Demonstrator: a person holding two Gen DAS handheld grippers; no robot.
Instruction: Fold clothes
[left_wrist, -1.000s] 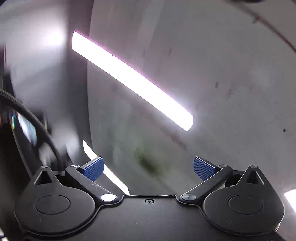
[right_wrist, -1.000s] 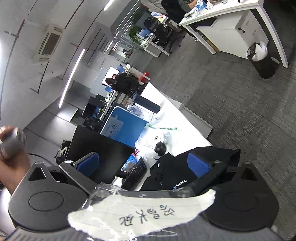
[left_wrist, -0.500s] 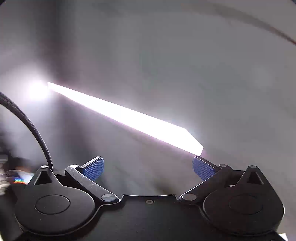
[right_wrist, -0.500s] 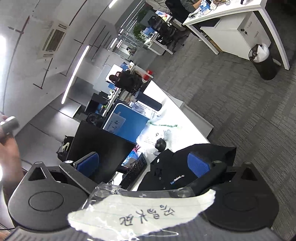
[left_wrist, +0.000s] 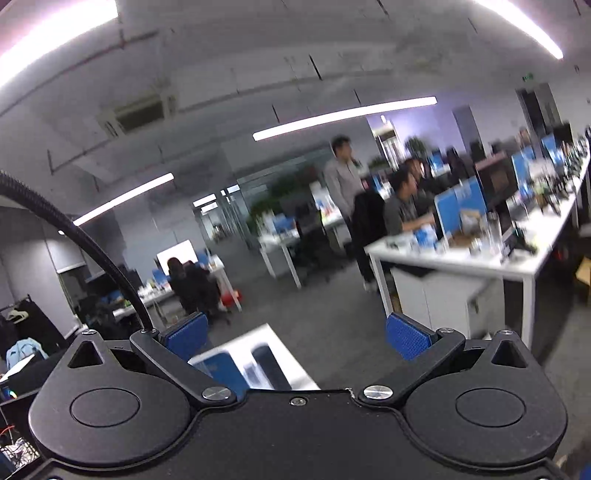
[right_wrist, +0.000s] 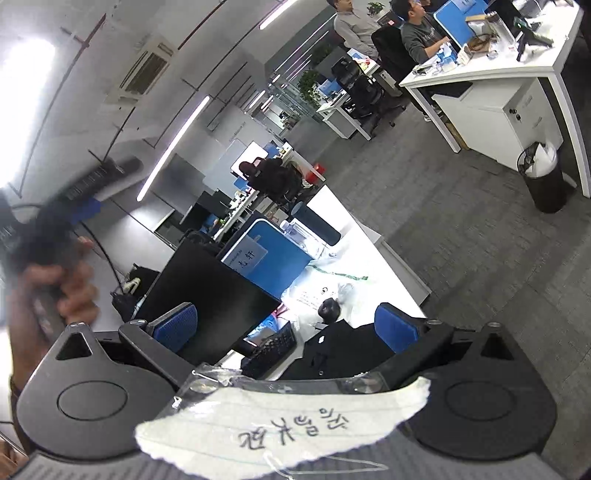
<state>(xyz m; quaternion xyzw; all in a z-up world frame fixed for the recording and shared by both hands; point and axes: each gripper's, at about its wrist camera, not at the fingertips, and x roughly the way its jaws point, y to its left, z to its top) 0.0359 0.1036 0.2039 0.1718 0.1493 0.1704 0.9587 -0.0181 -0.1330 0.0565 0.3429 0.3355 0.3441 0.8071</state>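
Right wrist view: right gripper (right_wrist: 284, 326) wide, empty, raised above white desk (right_wrist: 369, 254); black garment (right_wrist: 332, 350) lies there beside keyboard (right_wrist: 271, 350), unfolded. Left gripper (left_wrist: 297, 332) wide, empty, aimed across office. Folding apparently not begun; all remains.

Matt black cloth shirt (right_wrist: 343, 350)
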